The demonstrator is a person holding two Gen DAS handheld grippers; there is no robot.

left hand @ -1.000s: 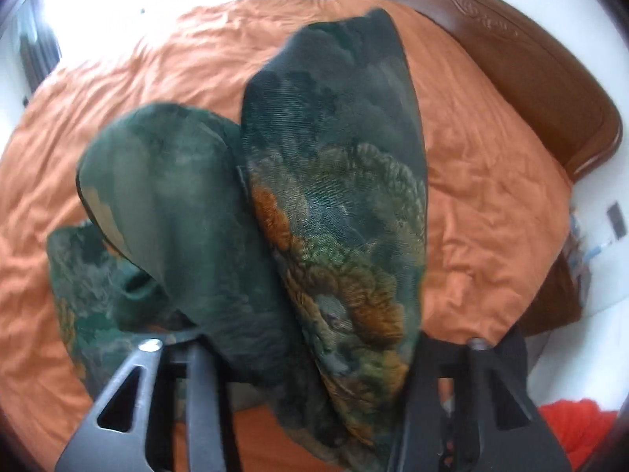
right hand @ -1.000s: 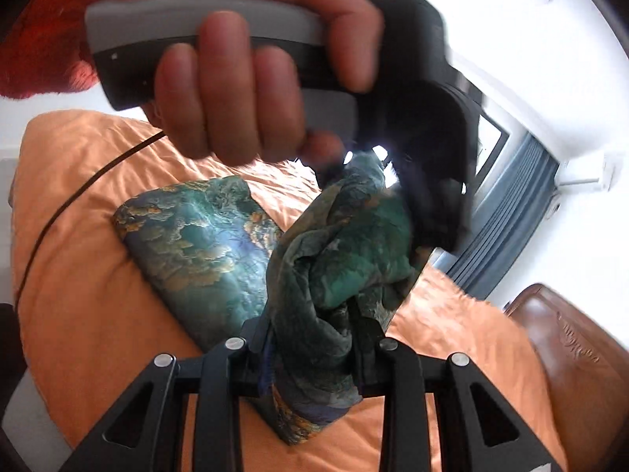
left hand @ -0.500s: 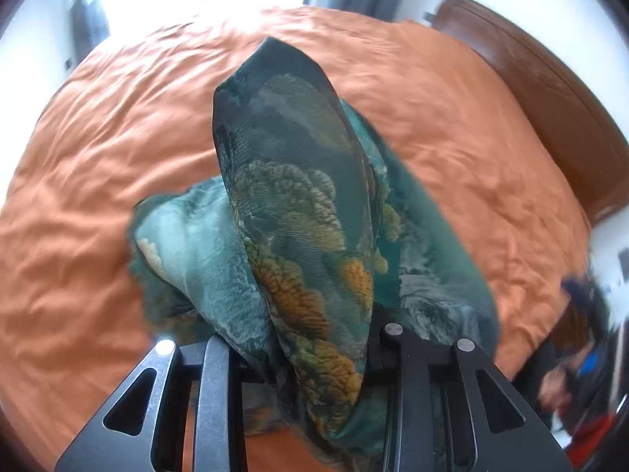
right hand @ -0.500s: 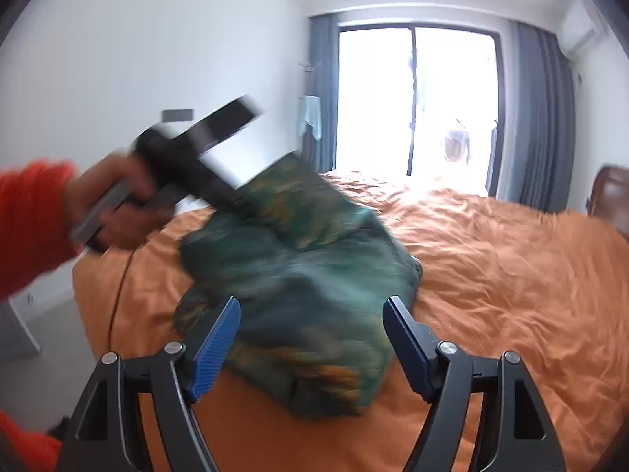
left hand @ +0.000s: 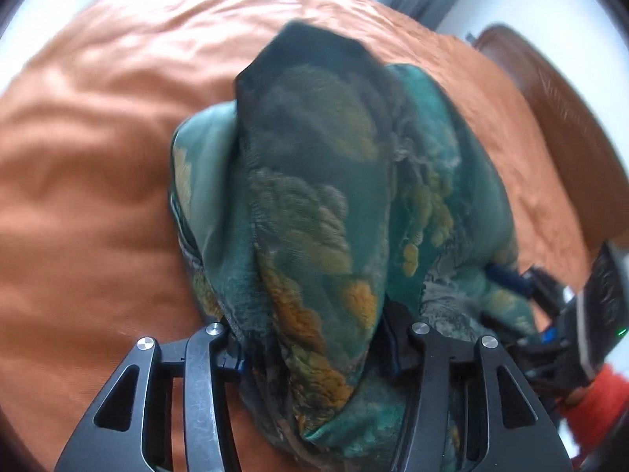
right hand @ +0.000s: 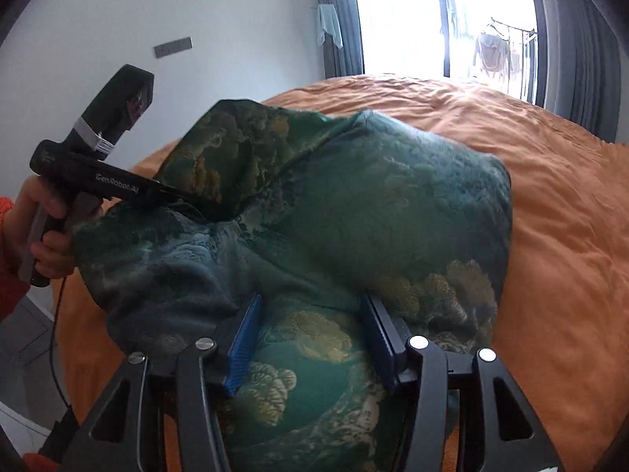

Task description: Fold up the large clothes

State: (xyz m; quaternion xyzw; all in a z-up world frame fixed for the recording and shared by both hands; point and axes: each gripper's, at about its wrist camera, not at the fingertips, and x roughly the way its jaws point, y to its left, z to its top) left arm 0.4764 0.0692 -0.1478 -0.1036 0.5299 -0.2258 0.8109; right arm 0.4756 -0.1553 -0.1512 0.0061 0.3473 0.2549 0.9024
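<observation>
Garment [right hand: 354,212] lowered onto bed [right hand: 550,196] | left tongs [left hand: 314,338] opening, cloth between | right tongs [right hand: 310,338] closing, astride cloth

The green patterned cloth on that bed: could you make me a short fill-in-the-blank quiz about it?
1. The green cloth lies on a bed cover coloured ____.
2. The pads on the right tongs are coloured ____.
3. The sleeve of the person holding the left tongs is coloured ____.

Missing words: orange; blue; red

Orange bedspread [right hand: 550,196] on bed; brown headboard [left hand: 558,110]; white wall [right hand: 236,19]; bright window [right hand: 440,15], grey curtains [right hand: 342,19]; laundry outside.
</observation>
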